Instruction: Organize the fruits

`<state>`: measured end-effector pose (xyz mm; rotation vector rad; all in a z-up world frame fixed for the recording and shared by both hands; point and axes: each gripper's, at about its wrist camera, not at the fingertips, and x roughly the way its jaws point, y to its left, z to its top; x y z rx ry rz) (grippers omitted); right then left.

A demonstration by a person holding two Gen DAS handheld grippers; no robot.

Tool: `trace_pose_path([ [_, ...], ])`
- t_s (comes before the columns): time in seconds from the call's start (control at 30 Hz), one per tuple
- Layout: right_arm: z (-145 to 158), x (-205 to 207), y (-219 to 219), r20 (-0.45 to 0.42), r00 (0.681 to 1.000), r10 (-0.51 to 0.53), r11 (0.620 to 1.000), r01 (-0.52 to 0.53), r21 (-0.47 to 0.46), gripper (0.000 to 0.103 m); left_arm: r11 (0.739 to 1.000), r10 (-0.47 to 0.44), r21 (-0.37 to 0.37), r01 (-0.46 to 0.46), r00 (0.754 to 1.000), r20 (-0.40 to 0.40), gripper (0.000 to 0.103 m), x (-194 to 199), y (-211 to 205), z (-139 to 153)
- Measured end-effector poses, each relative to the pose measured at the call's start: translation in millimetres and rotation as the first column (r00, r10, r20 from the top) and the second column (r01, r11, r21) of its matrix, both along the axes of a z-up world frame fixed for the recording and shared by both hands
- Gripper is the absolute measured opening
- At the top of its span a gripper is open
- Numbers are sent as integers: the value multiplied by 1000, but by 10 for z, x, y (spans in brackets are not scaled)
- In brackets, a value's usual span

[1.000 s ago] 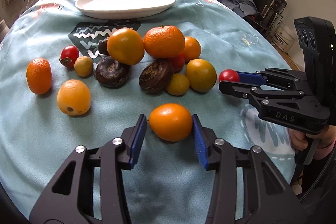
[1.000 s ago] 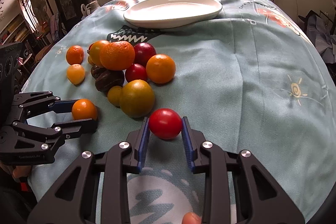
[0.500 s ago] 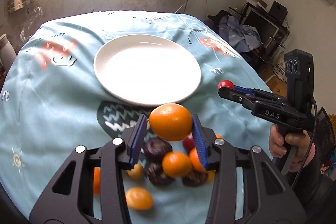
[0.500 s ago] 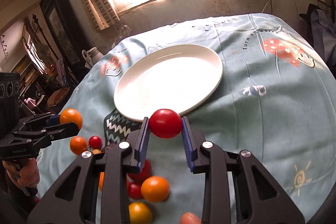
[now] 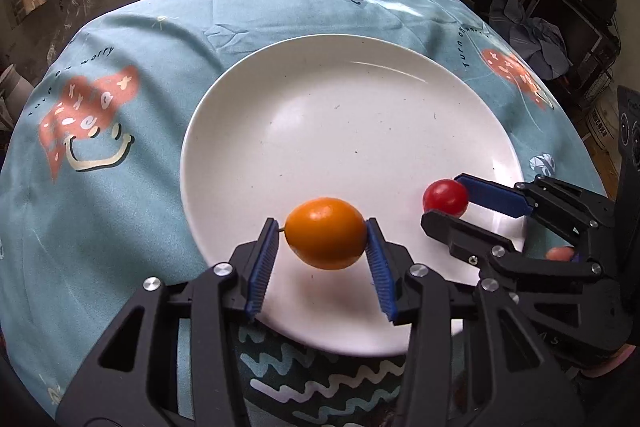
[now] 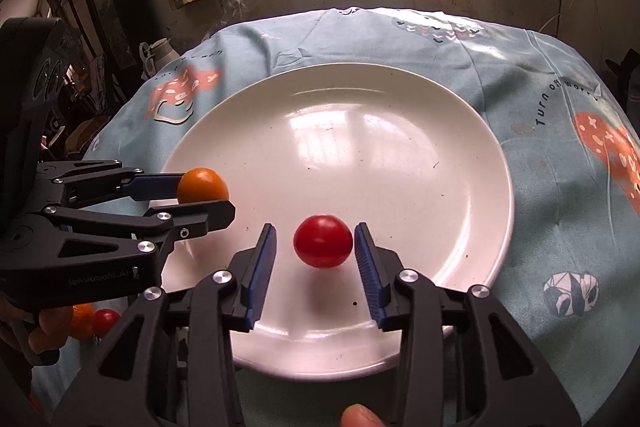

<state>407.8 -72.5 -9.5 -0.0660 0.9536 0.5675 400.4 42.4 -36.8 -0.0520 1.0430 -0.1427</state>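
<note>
A white plate [image 5: 340,115] lies on the blue tablecloth and fills the middle of both views. My left gripper [image 5: 321,227] hangs over the plate's near edge with its jaws opening. An orange fruit [image 5: 325,233] floats between its blue pads, clear of the left pad, its shadow on the plate below. My right gripper [image 6: 315,227] is over the near part of the plate [image 6: 360,147], jaws also opening. A red cherry tomato [image 6: 323,241] sits loose between the pads, with a gap on its left side. Each gripper appears in the other's view, right gripper [image 5: 442,201], left gripper [image 6: 206,197].
The blue patterned tablecloth [image 5: 120,207] covers a round table. An orange fruit [image 6: 82,321] and a red one [image 6: 105,321] from the pile show under the left gripper, beside a hand [image 6: 44,327]. A wall with windows stands behind; cluttered furniture [image 5: 560,27] stands at the right.
Both grippers travelled from the fruit pile to above the plate, carrying the orange fruit and the tomato. Their jaws have now widened, and both fruits sit loose between the pads.
</note>
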Motion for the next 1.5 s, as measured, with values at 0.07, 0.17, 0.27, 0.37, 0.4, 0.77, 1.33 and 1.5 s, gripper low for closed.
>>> trace_pose_path([
  [0.07,66,-61,-62,9,1000,-7,1000,6,7,58,1000,21,16,-21,1000,12,69,-61,26,54],
  [0.17,264,-294,-233,41,999,-4,998,1,69,58,1000,22,6,-22,997,80,80,-374,71,272],
  [0.27,427,-610,-379,75,997,-1,994,-7,111,58,999,48,-27,-45,991,128,89,-798,186,437],
  [0.37,497,-952,-459,92,995,26,986,-40,161,59,995,96,-54,-87,979,180,97,-1263,296,495],
  [0.4,503,-1065,-456,96,995,37,984,-53,171,59,992,115,-79,-101,974,196,98,-1414,337,484],
  [0.77,350,-1798,-187,149,965,218,975,-223,21,59,956,280,-156,-249,933,227,98,-2115,737,137],
  [1.33,225,-1822,-154,120,960,252,968,-251,-21,44,934,337,-198,-299,919,206,98,-2112,911,104],
  [1.5,298,-1713,-340,87,978,189,977,-196,88,44,967,234,-153,-205,951,203,83,-2111,787,68],
])
